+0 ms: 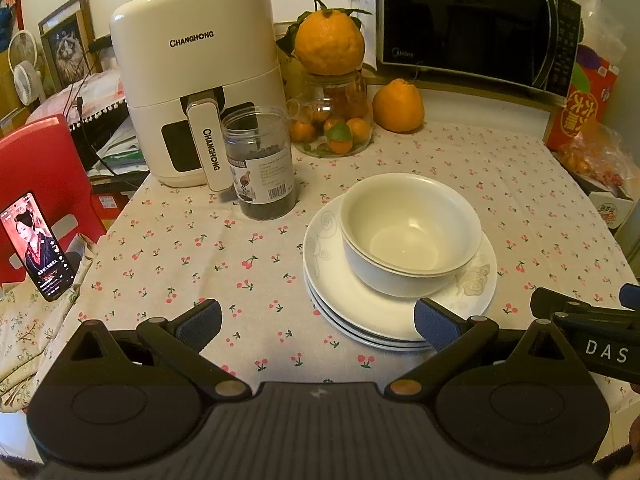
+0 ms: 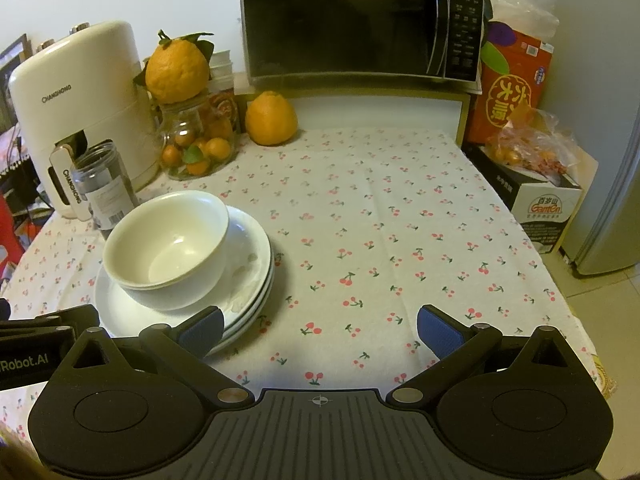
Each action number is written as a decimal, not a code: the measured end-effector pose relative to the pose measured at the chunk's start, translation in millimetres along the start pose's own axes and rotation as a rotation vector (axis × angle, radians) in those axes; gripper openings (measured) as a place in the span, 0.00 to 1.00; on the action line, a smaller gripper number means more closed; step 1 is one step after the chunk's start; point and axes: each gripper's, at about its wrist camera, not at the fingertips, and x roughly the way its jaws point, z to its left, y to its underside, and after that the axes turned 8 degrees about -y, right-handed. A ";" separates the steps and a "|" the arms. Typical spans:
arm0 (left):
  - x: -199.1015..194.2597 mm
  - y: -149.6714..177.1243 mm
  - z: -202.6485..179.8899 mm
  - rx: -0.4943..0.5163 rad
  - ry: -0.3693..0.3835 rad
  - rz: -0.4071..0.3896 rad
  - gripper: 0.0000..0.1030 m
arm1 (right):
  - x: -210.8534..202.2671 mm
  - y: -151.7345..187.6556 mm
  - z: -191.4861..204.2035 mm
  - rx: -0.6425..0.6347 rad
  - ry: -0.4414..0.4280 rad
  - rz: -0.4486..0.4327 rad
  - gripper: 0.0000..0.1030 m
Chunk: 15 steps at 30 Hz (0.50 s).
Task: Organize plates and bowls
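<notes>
Nested white bowls (image 1: 410, 232) (image 2: 168, 248) sit on a stack of white plates (image 1: 360, 312) (image 2: 252, 264) on the cherry-print tablecloth. My left gripper (image 1: 318, 326) is open just in front of the stack, its right pad (image 1: 434, 330) at the plates' near rim and nothing between the fingers. My right gripper (image 2: 320, 332) is also open and holds nothing; its left pad (image 2: 202, 332) overlaps the near edge of the plates, the rest over bare cloth. The right gripper's body (image 1: 592, 336) shows at the right edge of the left wrist view.
Behind the stack stand a dark jar (image 1: 260, 164), a cream air fryer (image 1: 196, 80), a glass jar of small oranges (image 1: 332, 120) topped by a big orange, another orange (image 2: 271, 119), and a microwave (image 2: 356, 20). Boxes and bags (image 2: 532, 168) line the right side. A phone (image 1: 36, 246) leans at left.
</notes>
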 end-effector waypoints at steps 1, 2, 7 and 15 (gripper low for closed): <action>0.0 0.1 0.1 0.001 0.000 0.001 1.00 | -0.1 -0.1 0.0 -0.001 0.000 0.001 1.00; -0.1 0.0 -0.1 0.000 0.000 0.000 1.00 | 0.0 0.1 0.0 -0.001 0.000 0.001 1.00; -0.2 0.7 -0.5 0.000 0.001 0.002 1.00 | 0.0 -0.2 0.0 -0.001 0.000 0.000 1.00; 0.4 1.6 -1.2 0.003 0.007 0.005 1.00 | 0.0 0.2 0.0 -0.001 -0.001 0.002 1.00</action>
